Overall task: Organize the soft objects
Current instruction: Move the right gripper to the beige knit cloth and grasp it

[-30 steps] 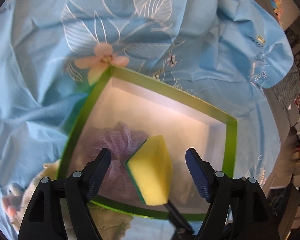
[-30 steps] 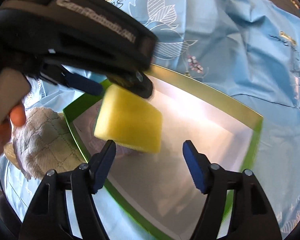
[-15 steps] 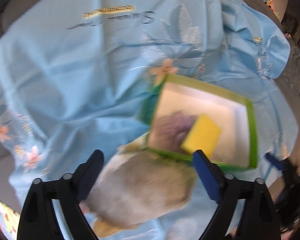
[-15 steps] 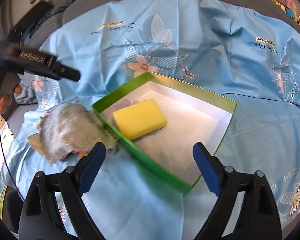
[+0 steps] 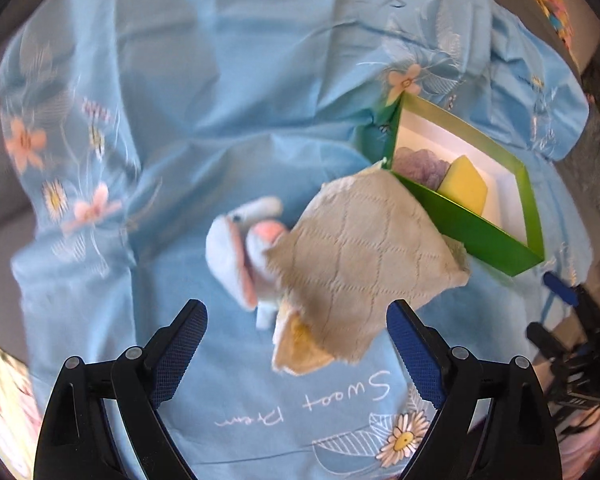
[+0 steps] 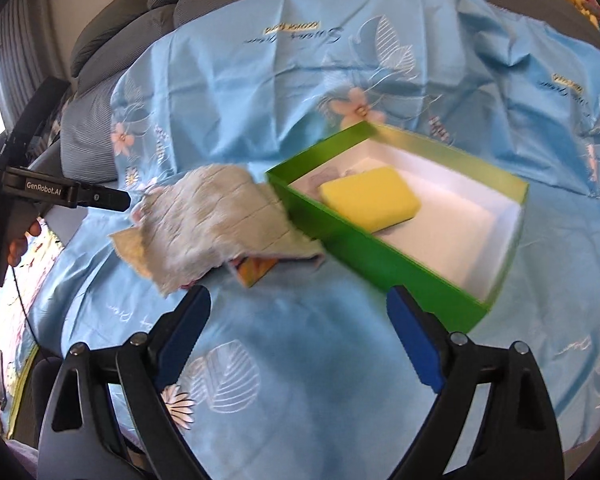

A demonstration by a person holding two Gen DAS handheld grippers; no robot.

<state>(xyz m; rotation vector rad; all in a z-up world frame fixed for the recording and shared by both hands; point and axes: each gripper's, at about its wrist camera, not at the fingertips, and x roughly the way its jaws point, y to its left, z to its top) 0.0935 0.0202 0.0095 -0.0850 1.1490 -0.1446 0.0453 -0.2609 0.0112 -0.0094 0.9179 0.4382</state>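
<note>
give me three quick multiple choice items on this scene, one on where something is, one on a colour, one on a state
1. Where is the yellow sponge?
A. inside the green box
B. on the blue sheet beside the box
C. under the beige cloth

2. What colour is the inside of the box?
A. black
B. white
C. red

3. How do the left gripper's jaws stand?
A. shut on the cloth
B. shut on the sponge
C. open, holding nothing

Answers:
1. A, the sponge lies within the box walls in both views.
2. B, the floor and inner walls show white.
3. C, the jaws stand wide apart above the cloth and the plush toy, with nothing gripped.
</note>
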